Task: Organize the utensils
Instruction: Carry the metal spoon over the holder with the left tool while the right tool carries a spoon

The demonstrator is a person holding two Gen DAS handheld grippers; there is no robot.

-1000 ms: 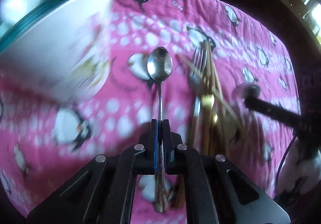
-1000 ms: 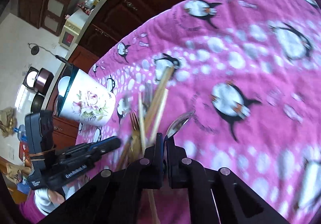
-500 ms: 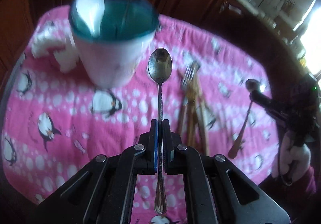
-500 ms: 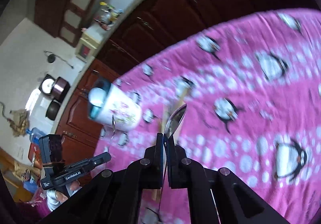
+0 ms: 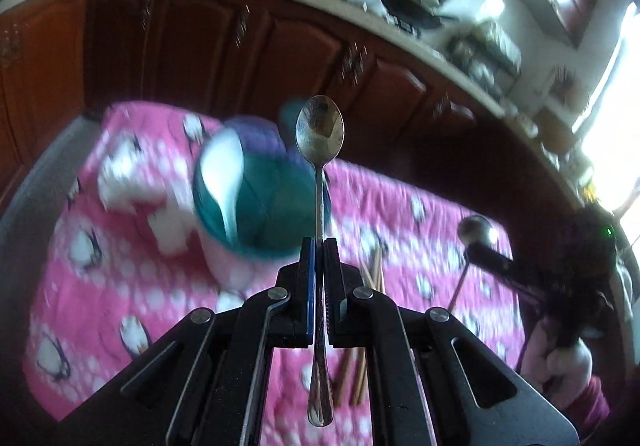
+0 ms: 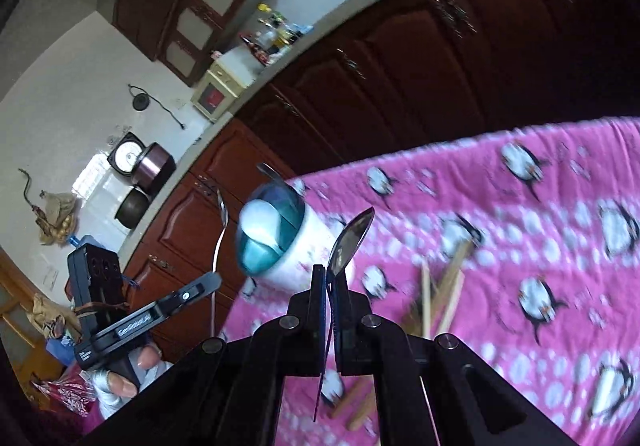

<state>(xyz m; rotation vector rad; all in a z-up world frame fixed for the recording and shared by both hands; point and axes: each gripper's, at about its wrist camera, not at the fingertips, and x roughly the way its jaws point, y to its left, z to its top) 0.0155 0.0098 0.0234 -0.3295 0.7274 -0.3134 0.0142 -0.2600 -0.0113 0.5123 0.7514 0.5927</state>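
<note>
Both grippers have risen, each clamped on a spoon (image 5: 320,134), the blurred cup (image 5: 256,202) partly hidden.

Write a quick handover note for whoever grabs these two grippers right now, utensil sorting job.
Left gripper: shut on a metal spoon, bowl up, raised over the table.
Right gripper: shut on a second spoon, also lifted.
Holder cup: upright on the pink penguin cloth, teal inside, a white spoon and another utensil already in it.
Chopsticks: loose on the cloth.
Done: both spoons picked up.
Left: drop both into the cup, then gather the chopsticks.
</note>
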